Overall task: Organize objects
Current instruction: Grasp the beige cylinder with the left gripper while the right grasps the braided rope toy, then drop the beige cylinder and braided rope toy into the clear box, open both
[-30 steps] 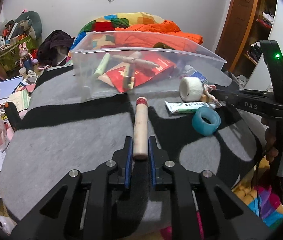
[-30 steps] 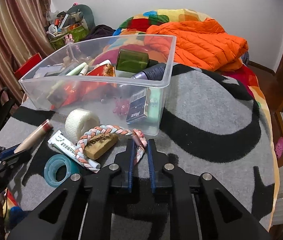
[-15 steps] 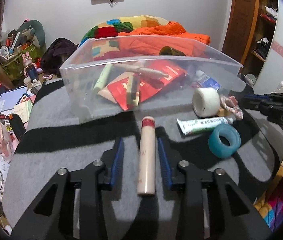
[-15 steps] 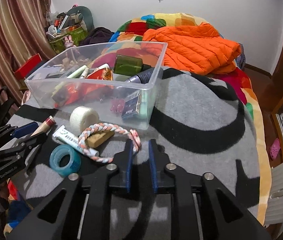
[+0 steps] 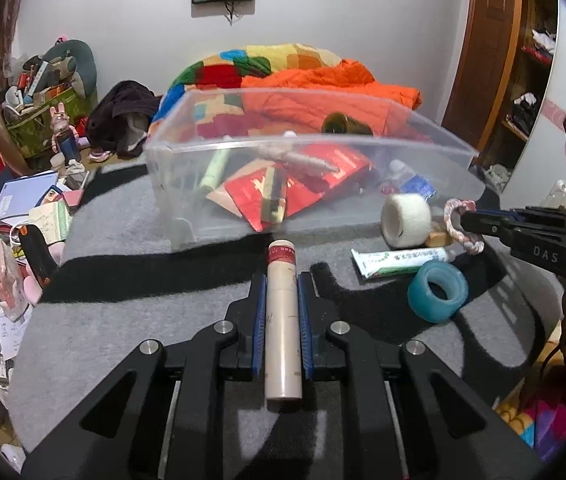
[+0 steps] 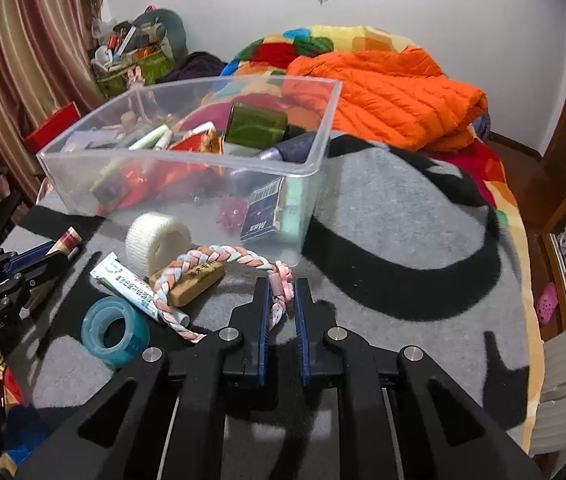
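Observation:
A beige tube with a red band (image 5: pixel 281 312) lies on the grey blanket between the blue pads of my left gripper (image 5: pixel 281 280). The jaws are closing and the pads press its sides. My right gripper (image 6: pixel 281 284) is closing on one end of a pink, white and blue braided band (image 6: pixel 219 252), which sits pinched between its pads. The band drapes over a wooden block (image 6: pixel 191 280). A clear plastic bin (image 6: pixel 187 160) with several items inside stands just beyond both grippers. The right gripper (image 5: pixel 463 220) also shows at the right of the left wrist view.
A white tape roll (image 6: pixel 157 240), a blue tape roll (image 6: pixel 115 330) and a toothpaste tube (image 6: pixel 127 282) lie between the grippers. An orange quilt (image 6: pixel 383 96) is heaped behind the bin. Clutter fills the floor at the left (image 5: pixel 35 208). The bed edge drops off at the right.
The left jaws opened, slid further along the tube and closed on its middle. The right jaws drew back off the braided band, then came forward and closed on its end.

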